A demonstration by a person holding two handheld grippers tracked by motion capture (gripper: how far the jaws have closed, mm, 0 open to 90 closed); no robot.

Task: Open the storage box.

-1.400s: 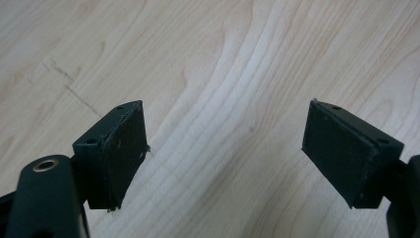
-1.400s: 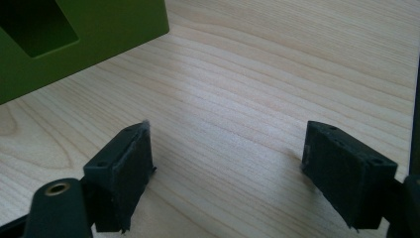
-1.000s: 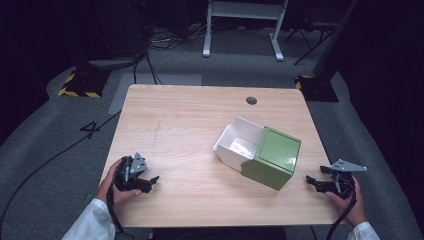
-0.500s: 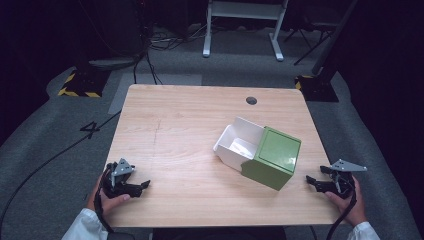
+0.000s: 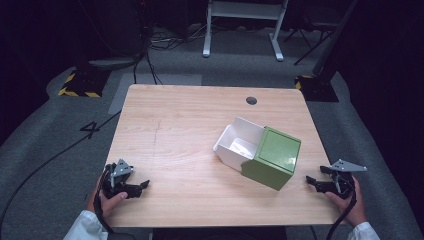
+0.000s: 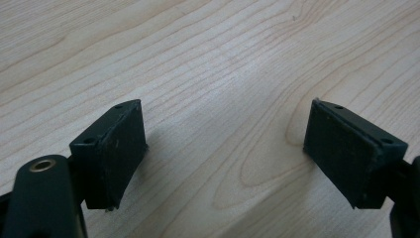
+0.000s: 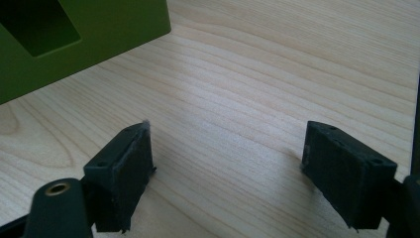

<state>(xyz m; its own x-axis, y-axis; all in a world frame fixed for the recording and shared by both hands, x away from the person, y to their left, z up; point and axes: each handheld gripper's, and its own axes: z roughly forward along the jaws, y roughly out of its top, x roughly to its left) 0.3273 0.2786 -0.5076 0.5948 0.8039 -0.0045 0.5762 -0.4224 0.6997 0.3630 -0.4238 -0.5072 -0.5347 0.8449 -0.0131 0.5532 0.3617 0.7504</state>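
A dark lab or recording studio: a lone wooden table (image 5: 190, 130) stands on grey carpet (image 5: 50, 145), cables (image 5: 150, 45) trail at upper left, hazard-striped tape (image 5: 77, 92) marks the floor, and a white stand (image 5: 242, 25) sits at top centre.

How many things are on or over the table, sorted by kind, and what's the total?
Green boxes: 1
White trays: 1
Hand-held grippers, left and right, jaws open: 2
Total: 4
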